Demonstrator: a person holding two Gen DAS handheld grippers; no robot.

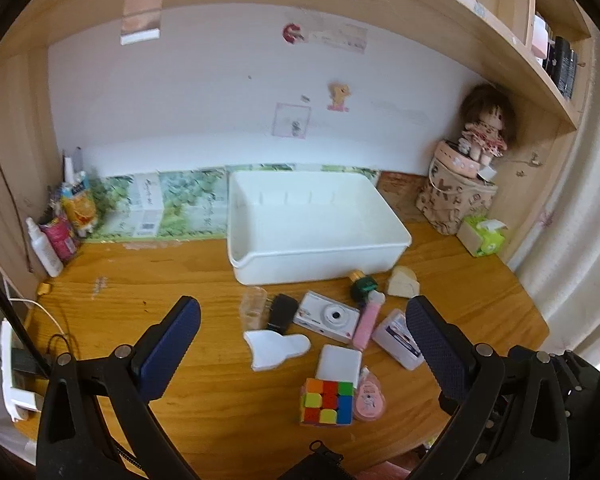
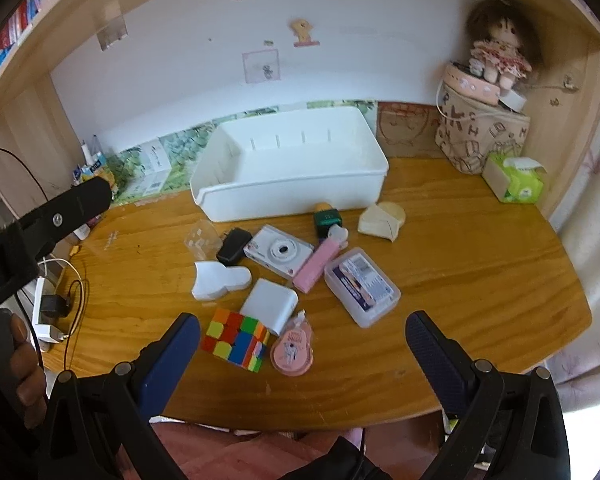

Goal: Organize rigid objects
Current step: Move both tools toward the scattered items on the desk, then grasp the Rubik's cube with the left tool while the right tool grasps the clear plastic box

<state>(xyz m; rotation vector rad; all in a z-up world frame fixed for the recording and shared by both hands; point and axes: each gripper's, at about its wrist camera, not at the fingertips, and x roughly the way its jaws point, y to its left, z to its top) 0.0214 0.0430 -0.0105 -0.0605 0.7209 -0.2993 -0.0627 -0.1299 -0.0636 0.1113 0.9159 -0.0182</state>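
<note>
A white bin (image 1: 316,256) (image 2: 292,196) stands empty at the back of the wooden desk. In front of it lie several small objects: a Rubik's cube (image 1: 327,401) (image 2: 236,338), a white power bank (image 1: 339,363) (image 2: 270,305), a white camera (image 1: 327,317) (image 2: 278,256), a pink dispenser (image 1: 367,320) (image 2: 320,262), a clear card box (image 1: 398,338) (image 2: 362,286), a pink tape roller (image 1: 370,400) (image 2: 293,348), a black charger (image 1: 280,312) (image 2: 232,245) and a white foam shape (image 1: 276,348) (image 2: 220,278). My left gripper (image 1: 304,324) and right gripper (image 2: 303,340) are both open and empty, above the desk's front edge.
A green bottle (image 1: 362,285) and a cream wedge (image 1: 402,283) lie by the bin. A tissue pack (image 2: 516,180), a patterned bag with a doll (image 2: 484,136), bottles at the left (image 1: 56,232) and a power strip with cables (image 2: 46,312) line the desk's sides.
</note>
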